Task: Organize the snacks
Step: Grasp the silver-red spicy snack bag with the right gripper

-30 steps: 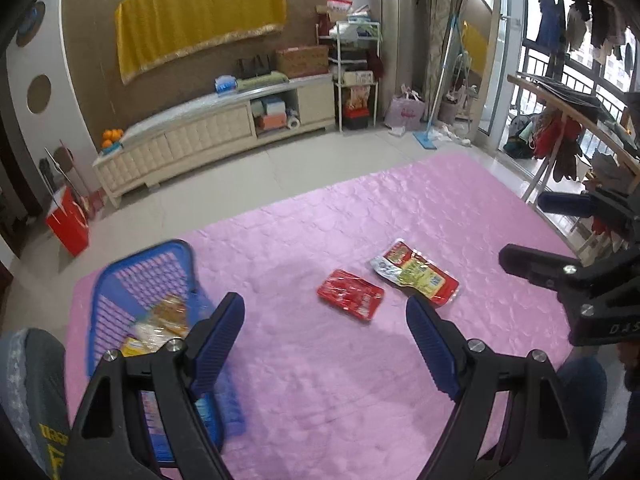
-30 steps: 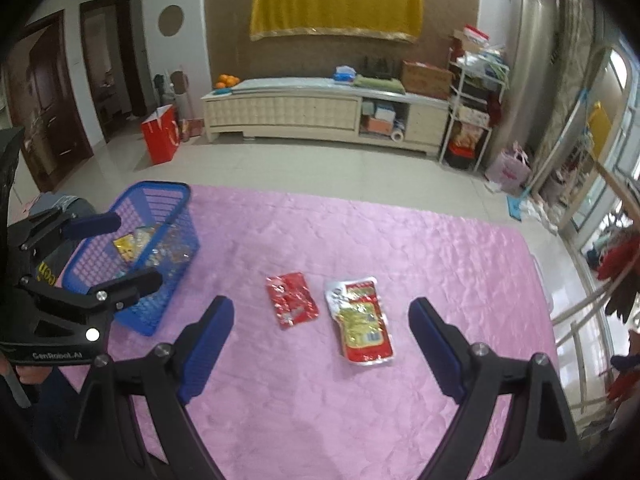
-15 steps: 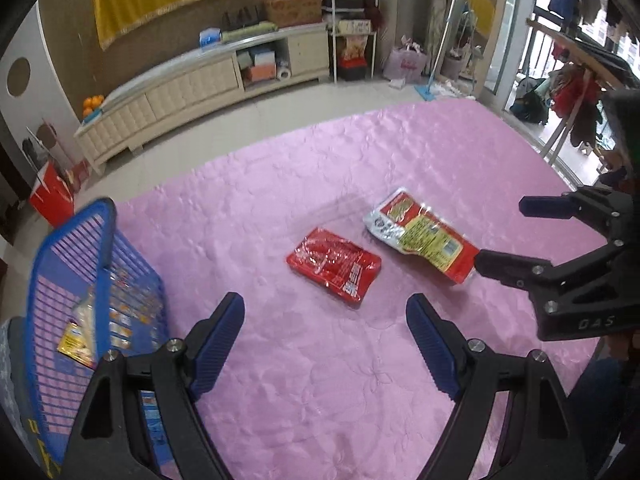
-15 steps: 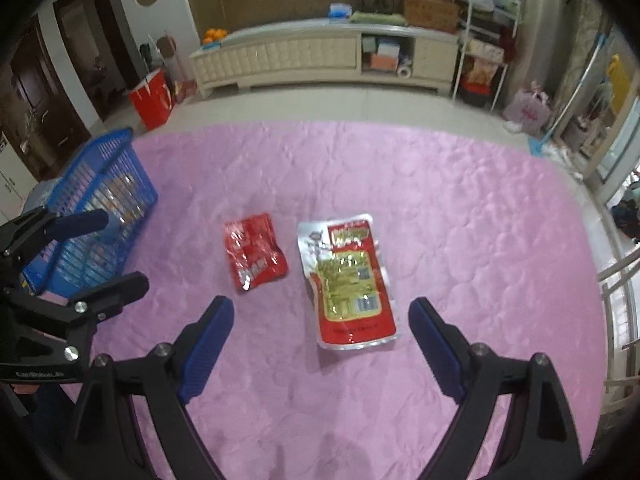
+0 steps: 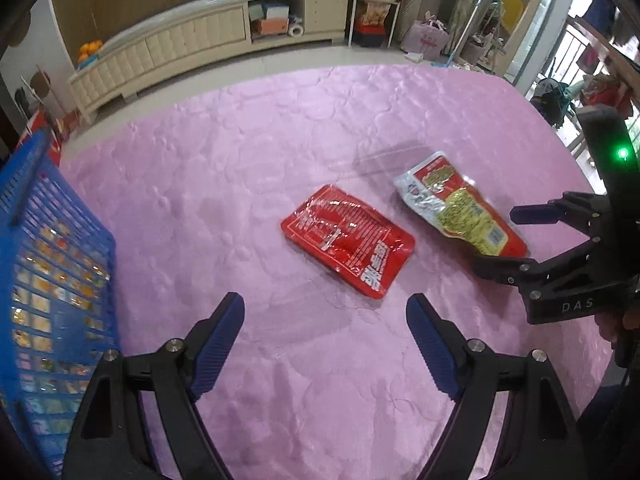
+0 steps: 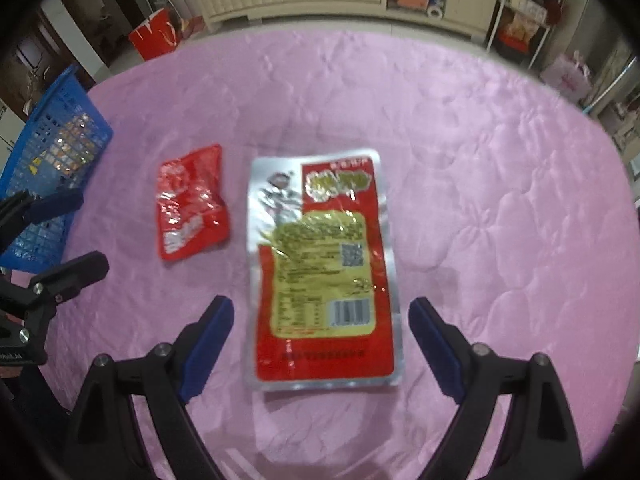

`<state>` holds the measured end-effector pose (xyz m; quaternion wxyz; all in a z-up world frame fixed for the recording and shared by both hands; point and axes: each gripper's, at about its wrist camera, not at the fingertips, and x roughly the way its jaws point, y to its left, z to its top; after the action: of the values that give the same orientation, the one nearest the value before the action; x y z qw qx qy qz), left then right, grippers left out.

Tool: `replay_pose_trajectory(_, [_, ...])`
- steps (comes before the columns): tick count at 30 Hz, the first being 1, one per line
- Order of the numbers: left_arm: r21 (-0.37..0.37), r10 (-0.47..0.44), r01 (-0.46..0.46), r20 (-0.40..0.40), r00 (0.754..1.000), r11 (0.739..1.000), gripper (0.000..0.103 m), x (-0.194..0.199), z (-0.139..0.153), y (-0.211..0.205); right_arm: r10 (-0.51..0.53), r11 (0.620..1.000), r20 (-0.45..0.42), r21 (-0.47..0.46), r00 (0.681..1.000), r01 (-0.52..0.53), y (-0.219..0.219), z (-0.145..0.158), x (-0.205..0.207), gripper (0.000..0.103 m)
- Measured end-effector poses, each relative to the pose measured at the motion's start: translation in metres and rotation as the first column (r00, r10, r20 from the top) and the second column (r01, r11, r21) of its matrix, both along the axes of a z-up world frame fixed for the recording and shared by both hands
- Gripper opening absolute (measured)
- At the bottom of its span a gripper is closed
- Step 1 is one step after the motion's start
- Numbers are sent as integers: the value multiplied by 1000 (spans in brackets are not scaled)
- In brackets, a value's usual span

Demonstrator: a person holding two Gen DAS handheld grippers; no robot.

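Observation:
A small red snack packet [image 5: 349, 238] [image 6: 191, 202] lies flat on the pink quilted cloth. Right of it lies a larger red, silver and yellow snack pouch [image 5: 460, 204] [image 6: 324, 268]. My left gripper [image 5: 325, 320] is open and empty, just short of the red packet. My right gripper [image 6: 321, 320] is open and empty, its jaws on either side of the large pouch's near end. It also shows in the left wrist view [image 5: 500, 240]. A blue plastic basket [image 5: 48, 280] [image 6: 52, 156] holding several snack packs stands at the left.
The pink cloth [image 5: 240, 160] covers the table. A cream TV cabinet [image 5: 200, 40] stands beyond the far edge. A red bag [image 6: 154, 38] sits on the floor at the far left. A shelf rack and clothes rack stand at the right.
Both grippers have moved forward and down toward the snacks. The red packet and the pouch appear larger and nearer. The basket has slid to the left edge of both views.

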<state>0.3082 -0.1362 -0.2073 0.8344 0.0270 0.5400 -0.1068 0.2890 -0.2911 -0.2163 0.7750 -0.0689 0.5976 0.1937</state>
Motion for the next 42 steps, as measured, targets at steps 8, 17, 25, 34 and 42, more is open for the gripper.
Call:
replay_pose_trajectory(8, [-10,0,0,-12,1000,1000,81,13,-15,4,9,1000,4,-13,1000,-8,9,-4,9,97])
replay_pose_trajectory(17, [-36,12,-13,-28,1000,999,81,10,-21,10,-36,996,101,-75,994,44,15,-3,-6,79])
replay_pose_trajectory(25, [-39,18,-18,-11,1000,999,81,6,-10,17,-82,996,64,44,995,80,-14,4,-14,60])
replay_pose_trajectory(34, [-25,14,-15,-38,999,1000,81,15,-16,-1,-105,988,38,118,994,100,-29,12,-15,57])
replay_pose_trajectory(42, [-12,51,-52,-90,995,999,81,38,-29,-13,-90,992,51,98,995,85,-10,10,-1,55])
